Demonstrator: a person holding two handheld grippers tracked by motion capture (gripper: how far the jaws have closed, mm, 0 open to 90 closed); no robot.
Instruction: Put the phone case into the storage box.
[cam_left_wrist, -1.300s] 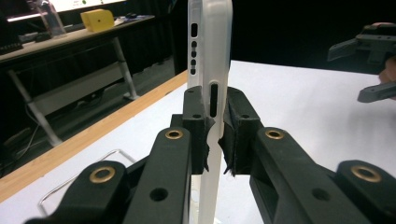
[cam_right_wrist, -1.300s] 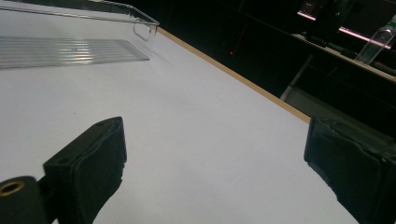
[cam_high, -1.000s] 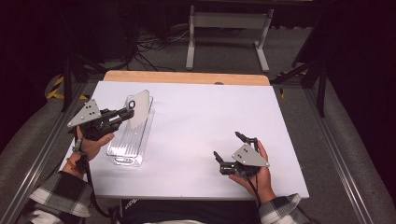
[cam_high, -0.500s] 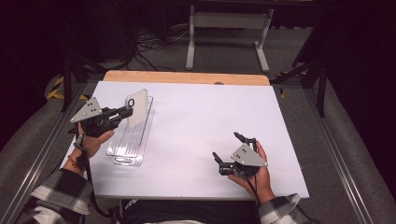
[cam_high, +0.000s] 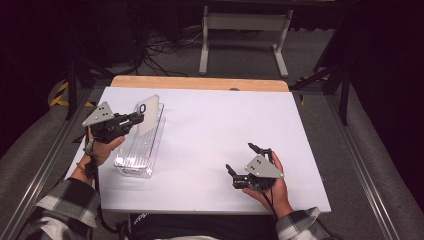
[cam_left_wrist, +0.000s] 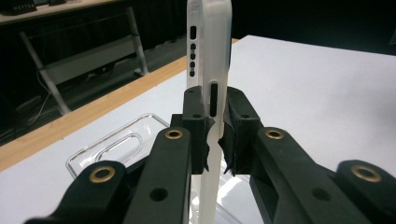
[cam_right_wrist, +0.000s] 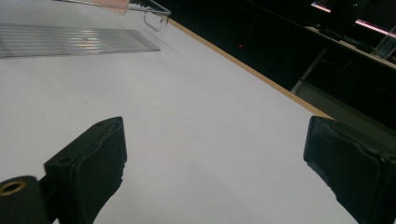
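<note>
Nearest the person, the right gripper (cam_high: 248, 161) rests low on the white surface (cam_high: 210, 130) in the right hand, its fingers spread wide with nothing between them — idle, well apart from the work. Further out on the left, the left gripper (cam_high: 137, 117) has its fingers closed on a translucent white phone case (cam_high: 148, 114), pinching it by one long edge so it stands upright, camera cutout toward the top. Compared with a second ago the case sits a little higher and nearer the far end of the clear plastic tray (cam_high: 131, 159) — it hangs above the tray rather than resting in it. Judged from this, the case is mid-transfer, lifted clear or about to be lowered; release has not yet happened.
</note>
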